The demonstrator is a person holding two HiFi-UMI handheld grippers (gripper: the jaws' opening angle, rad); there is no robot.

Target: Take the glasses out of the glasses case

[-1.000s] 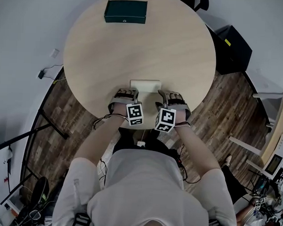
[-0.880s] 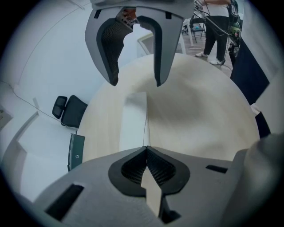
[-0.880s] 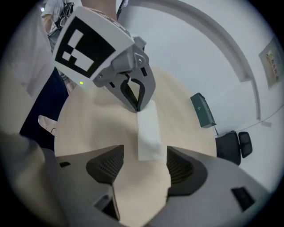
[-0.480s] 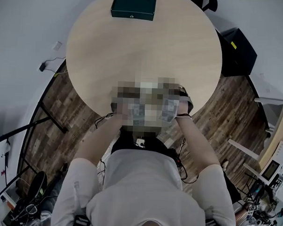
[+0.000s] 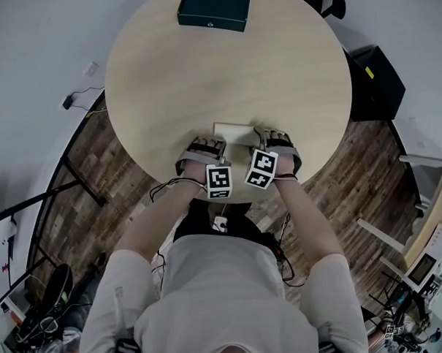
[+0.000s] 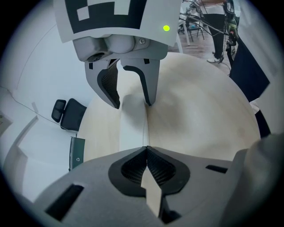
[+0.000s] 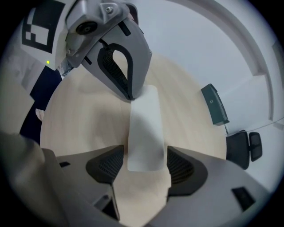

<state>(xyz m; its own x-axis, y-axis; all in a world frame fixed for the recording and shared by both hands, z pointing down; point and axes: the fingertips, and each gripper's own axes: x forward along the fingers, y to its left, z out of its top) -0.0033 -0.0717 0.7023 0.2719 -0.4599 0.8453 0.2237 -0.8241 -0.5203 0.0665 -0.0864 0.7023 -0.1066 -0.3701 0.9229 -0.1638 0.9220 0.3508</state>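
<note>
On the round table (image 5: 173,97) the white glasses case (image 5: 232,133) lies closed near your edge, with no glasses showing; so by my reading nothing is done yet, and opening the case and lifting the glasses out are both left; your right gripper (image 7: 143,165) has just been opening its jaws, which stand wide astride one end of the case, not clamping it; your left gripper (image 6: 146,150) has its jaws together and empty, tips at the case's other end.

White case (image 5: 232,132), left gripper (image 5: 208,144), right gripper (image 5: 270,138), table (image 5: 174,75)
</note>
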